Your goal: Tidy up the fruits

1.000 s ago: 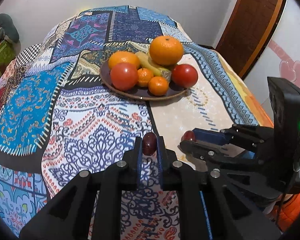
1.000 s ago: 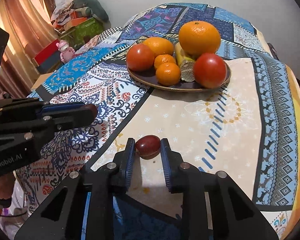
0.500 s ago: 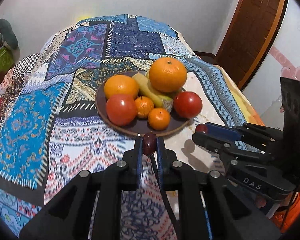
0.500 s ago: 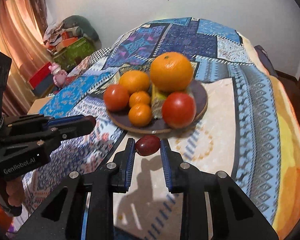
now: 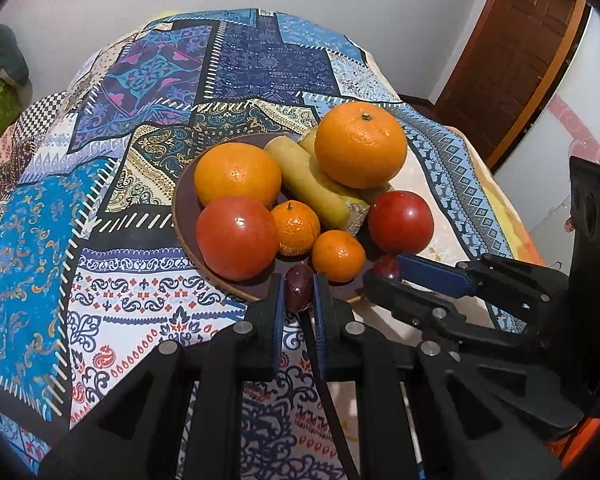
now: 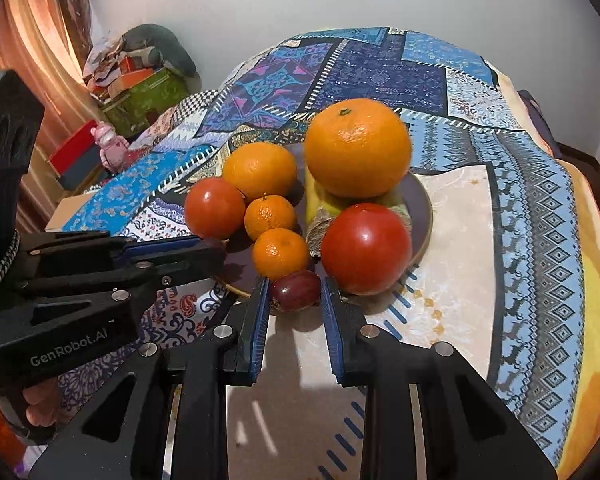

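Note:
A dark round plate (image 5: 188,236) (image 6: 422,204) on the patterned cloth holds two oranges (image 5: 360,144), two tomatoes (image 5: 236,236), two small mandarins (image 5: 338,256) and bananas (image 5: 308,184). My left gripper (image 5: 298,294) is shut on a dark red grape (image 5: 298,288) at the plate's near rim. My right gripper (image 6: 294,296) holds a red grape (image 6: 296,290) between its pads at the plate's near edge, just below the mandarin (image 6: 280,254) and beside the big tomato (image 6: 366,248). Each gripper shows in the other's view, the right one (image 5: 384,272) and the left one (image 6: 216,250).
The patchwork cloth (image 5: 100,240) covers the whole table, which falls away at the right edge (image 6: 588,280). A brown door (image 5: 516,52) stands at the back right. Boxes and a pink toy (image 6: 112,146) lie on the left beyond the table.
Both grippers have moved forward with their grapes, from the open cloth up to the near rim of the plate. The right jaws look a little wider than before.

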Demonstrator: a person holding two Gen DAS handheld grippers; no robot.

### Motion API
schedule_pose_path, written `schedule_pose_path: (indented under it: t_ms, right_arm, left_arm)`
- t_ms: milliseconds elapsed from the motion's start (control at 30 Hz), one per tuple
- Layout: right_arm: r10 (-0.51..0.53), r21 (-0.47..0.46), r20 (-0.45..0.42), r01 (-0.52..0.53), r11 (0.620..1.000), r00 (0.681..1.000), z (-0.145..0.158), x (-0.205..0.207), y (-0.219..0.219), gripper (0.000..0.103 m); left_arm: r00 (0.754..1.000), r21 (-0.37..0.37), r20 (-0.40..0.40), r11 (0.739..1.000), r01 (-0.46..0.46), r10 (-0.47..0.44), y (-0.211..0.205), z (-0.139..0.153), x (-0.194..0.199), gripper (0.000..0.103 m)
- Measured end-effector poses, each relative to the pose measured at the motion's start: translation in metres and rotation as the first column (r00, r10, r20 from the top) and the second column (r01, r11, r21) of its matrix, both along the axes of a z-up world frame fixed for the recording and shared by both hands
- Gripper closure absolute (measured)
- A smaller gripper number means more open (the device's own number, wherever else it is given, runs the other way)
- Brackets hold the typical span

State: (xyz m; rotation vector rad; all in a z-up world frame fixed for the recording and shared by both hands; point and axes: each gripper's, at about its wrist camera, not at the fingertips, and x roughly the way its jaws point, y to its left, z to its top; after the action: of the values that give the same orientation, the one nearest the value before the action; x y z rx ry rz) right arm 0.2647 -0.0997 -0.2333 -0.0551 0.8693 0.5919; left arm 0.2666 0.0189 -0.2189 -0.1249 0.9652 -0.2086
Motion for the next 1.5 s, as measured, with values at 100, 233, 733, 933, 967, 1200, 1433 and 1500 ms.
schedule_pose_path:
  t_ms: [100, 233, 733, 933, 967, 1200, 1433, 1500]
  right_arm:
    - [0.002, 0.012, -0.004, -0.002, 1.0, 1.0, 0.0, 0.003, -0.001, 0.079]
    - [0.004, 0.008, 0.0, -0.004, 1.0, 1.0, -0.001, 0.004, -0.001, 0.079]
    - [-0.006, -0.012, -0.013, 0.006, 1.0, 1.0, 0.0, 0.001, -0.002, 0.068]
    - [-0.018, 0.012, 0.043, 0.018, 1.0, 0.999, 0.026, -0.015, -0.013, 0.067]
    - [-0.024, 0.022, 0.062, 0.022, 1.0, 0.998, 0.034, -0.019, -0.017, 0.067]
    - [-0.068, 0.107, 0.217, 0.046, 0.993, 0.974, 0.108, -0.061, -0.043, 0.067]
    - [-0.097, 0.188, 0.392, 0.024, 0.982, 0.915, 0.179, -0.131, -0.061, 0.067]
    - [-0.103, 0.206, 0.433, 0.013, 0.979, 0.896, 0.193, -0.151, -0.064, 0.065]
  left_arm:
    - [1.0, -0.002, -0.007, 1.0, -0.006, 0.006, 0.001, -0.004, 0.003, 0.09]
    - [1.0, -0.003, -0.008, 1.0, -0.017, 0.017, 0.003, -0.007, 0.005, 0.09]
    - [0.999, -0.012, -0.015, 0.999, -0.048, 0.047, 0.01, -0.002, -0.006, 0.069]
    - [0.995, 0.025, 0.082, 0.998, -0.061, 0.059, 0.008, 0.03, -0.032, 0.069]
    - [0.992, 0.031, 0.107, 0.997, -0.065, 0.061, 0.008, 0.04, -0.039, 0.069]
    - [0.946, 0.027, 0.308, 0.993, -0.111, 0.097, 0.008, 0.117, -0.093, 0.069]
    - [0.856, 0.027, 0.508, 0.992, -0.126, 0.095, 0.0, 0.195, -0.164, 0.069]
    - [0.826, 0.031, 0.558, 0.992, -0.121, 0.083, -0.005, 0.214, -0.187, 0.069]
